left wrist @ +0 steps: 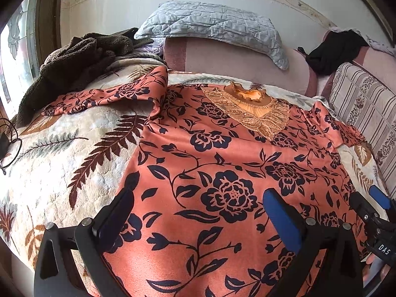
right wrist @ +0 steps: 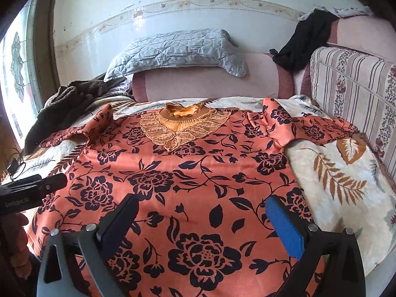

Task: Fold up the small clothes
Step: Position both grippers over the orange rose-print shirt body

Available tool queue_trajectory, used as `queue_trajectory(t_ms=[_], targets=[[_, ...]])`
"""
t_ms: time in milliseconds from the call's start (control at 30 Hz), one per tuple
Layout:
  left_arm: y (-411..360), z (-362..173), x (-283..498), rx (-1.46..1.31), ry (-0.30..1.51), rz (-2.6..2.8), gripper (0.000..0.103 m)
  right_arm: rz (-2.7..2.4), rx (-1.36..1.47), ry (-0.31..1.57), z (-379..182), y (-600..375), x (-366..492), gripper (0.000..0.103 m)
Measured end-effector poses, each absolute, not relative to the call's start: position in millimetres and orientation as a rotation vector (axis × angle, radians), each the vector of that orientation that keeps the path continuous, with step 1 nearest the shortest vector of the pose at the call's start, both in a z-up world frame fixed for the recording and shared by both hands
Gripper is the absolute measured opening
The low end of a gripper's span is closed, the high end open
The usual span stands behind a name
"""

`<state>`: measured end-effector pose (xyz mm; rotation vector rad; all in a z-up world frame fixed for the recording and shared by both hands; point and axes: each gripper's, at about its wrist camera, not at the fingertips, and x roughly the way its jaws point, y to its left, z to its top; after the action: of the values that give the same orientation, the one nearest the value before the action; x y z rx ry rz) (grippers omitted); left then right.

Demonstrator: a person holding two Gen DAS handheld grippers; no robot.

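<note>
An orange blouse with dark navy flowers (left wrist: 222, 163) (right wrist: 178, 173) lies spread flat, front up, on a leaf-patterned blanket (left wrist: 61, 163) (right wrist: 341, 173). Its gold lace collar (left wrist: 250, 109) (right wrist: 183, 123) points to the far side. Both sleeves (left wrist: 104, 99) (right wrist: 309, 128) stretch out sideways. My left gripper (left wrist: 198, 205) hovers open over the lower left part of the blouse, nothing between its fingers. My right gripper (right wrist: 201, 210) hovers open over the lower right part, also holding nothing. The right gripper's tip (left wrist: 376, 205) shows at the right edge of the left wrist view; the left one (right wrist: 34, 188) shows at the left edge of the right wrist view.
A brown fleece garment (left wrist: 76, 59) (right wrist: 66, 99) is heaped at the far left. A grey quilted pillow (left wrist: 212, 27) (right wrist: 178, 52) rests on the pink sofa back (left wrist: 237, 59). A black garment (left wrist: 334, 49) (right wrist: 304, 39) hangs at the far right, beside a striped cushion (right wrist: 354, 86). A black cable (left wrist: 10, 143) lies at left.
</note>
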<state>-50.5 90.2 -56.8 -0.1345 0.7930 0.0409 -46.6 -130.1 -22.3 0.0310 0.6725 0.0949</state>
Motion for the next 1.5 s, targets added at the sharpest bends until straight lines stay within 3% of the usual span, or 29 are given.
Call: queue_trajectory(t_ms=[1500], targets=[[76,-62,-46,-0.1,0.804,0.021,0.103,0.078,0.078,0.672,-25,-136,-43,0.103]])
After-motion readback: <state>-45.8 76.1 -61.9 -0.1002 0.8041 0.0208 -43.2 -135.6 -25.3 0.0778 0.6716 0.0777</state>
